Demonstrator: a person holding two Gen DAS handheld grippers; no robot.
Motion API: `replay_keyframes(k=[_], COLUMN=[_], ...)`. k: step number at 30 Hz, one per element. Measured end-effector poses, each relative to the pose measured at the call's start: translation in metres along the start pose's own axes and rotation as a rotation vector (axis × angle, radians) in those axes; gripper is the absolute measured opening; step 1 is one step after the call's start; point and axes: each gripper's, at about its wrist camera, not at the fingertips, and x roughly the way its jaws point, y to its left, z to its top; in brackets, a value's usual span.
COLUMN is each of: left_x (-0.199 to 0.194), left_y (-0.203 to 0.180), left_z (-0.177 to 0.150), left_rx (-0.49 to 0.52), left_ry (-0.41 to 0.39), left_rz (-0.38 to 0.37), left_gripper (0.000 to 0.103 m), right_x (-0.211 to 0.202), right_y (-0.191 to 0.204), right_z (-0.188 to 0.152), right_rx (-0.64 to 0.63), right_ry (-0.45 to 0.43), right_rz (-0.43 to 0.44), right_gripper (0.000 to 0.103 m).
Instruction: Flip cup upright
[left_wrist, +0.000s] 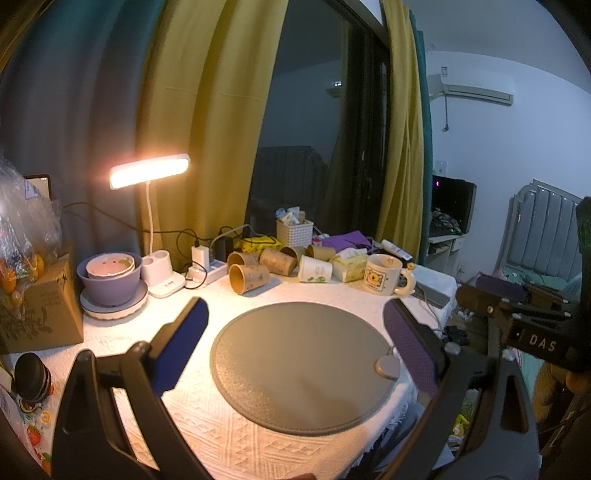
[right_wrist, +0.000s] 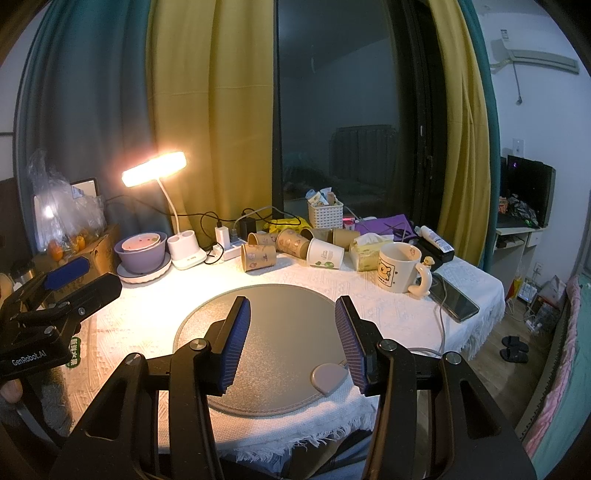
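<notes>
Several brown paper cups (left_wrist: 248, 277) lie on their sides at the back of the table, also in the right wrist view (right_wrist: 258, 257). A white paper cup with a green print (left_wrist: 314, 269) lies tipped beside them, also in the right wrist view (right_wrist: 325, 252). A white mug with a bear picture (left_wrist: 384, 274) stands upright at the right (right_wrist: 398, 266). My left gripper (left_wrist: 295, 332) is open and empty above the grey round mat (left_wrist: 303, 369). My right gripper (right_wrist: 293, 336) is open and empty above the same mat (right_wrist: 280, 332).
A lit desk lamp (left_wrist: 149, 171), stacked bowls on a plate (left_wrist: 110, 277), a power strip with chargers (left_wrist: 207, 266), a white basket (left_wrist: 294, 230), a tissue pack (left_wrist: 349, 266), a phone (right_wrist: 456, 301) and a cardboard box (left_wrist: 37, 314) crowd the table's back and sides. The table edge is near the grippers.
</notes>
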Motion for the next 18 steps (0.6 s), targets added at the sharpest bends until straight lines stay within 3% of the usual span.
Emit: replay_keyframes(k=[18], left_x=[0.0046], left_y=[0.0012], left_z=[-0.0075], left_rx=[-0.014], left_ry=[0.026], left_rz=[-0.004], left_gripper=[0.097], right_x=[0.0035], right_y=[0.0005], right_z=[-0.0079], right_rx=[0.001], right_ry=[0.01], right_rz=[0.0], right_gripper=[0.05])
